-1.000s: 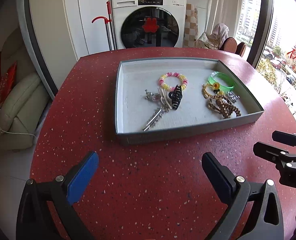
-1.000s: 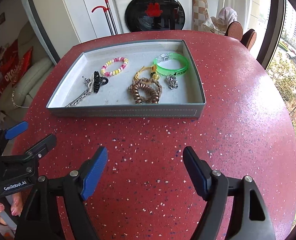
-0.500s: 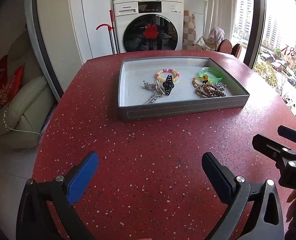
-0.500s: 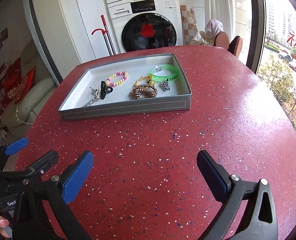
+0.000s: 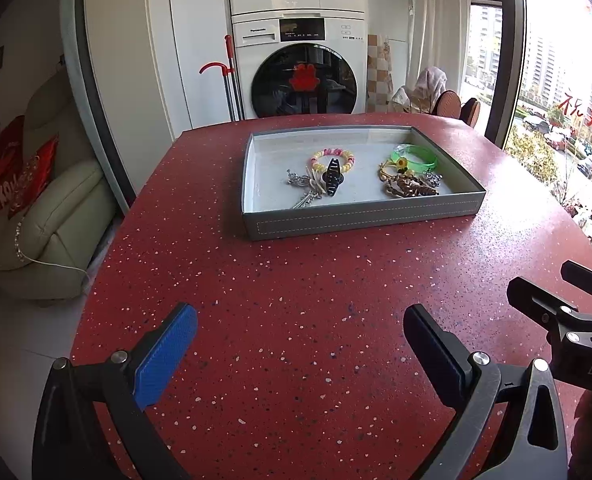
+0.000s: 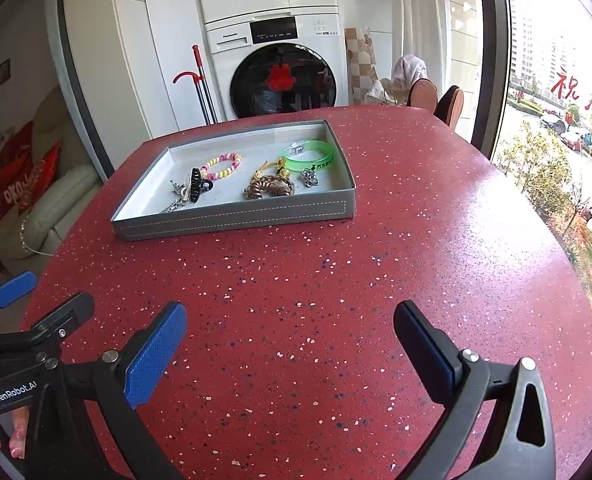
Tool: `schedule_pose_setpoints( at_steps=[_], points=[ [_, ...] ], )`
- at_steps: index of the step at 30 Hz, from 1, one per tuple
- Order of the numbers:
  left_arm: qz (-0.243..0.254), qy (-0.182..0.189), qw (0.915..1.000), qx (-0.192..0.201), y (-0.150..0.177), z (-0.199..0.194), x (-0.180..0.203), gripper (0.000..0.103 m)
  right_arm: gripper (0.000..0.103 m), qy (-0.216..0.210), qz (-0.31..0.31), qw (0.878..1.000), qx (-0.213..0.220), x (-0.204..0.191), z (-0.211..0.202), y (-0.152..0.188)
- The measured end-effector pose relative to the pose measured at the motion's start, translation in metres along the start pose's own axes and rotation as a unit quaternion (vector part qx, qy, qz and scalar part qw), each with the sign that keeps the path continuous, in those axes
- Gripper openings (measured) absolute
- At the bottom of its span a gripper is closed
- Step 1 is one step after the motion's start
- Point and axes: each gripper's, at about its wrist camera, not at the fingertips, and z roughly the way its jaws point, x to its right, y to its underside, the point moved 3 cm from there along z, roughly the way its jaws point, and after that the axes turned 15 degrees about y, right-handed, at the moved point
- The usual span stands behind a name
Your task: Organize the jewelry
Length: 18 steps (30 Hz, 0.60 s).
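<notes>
Both the left gripper (image 5: pixel 300 342) and right gripper (image 6: pixel 290 338) are held wide open and empty above bare red table (image 6: pixel 336 280), well short of the grey tray (image 6: pixel 236 220) where the jewelry (image 6: pixel 270 188) is kept.

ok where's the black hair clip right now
In the left wrist view the black hair clip lies in the grey tray, left of middle, overlapping the pink and yellow bead bracelet with the silver pieces just to its left.
</notes>
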Motion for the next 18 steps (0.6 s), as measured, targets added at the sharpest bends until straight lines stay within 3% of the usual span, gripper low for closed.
schedule_pose_setpoints(
  at_steps=[18],
  points=[
    [-0.007,-0.015,0.9991,0.040,-0.026,-0.010,0.004,0.103,0.103,0.019,0.000,0.999,0.040,0.009,-0.013,-0.022]
  ],
)
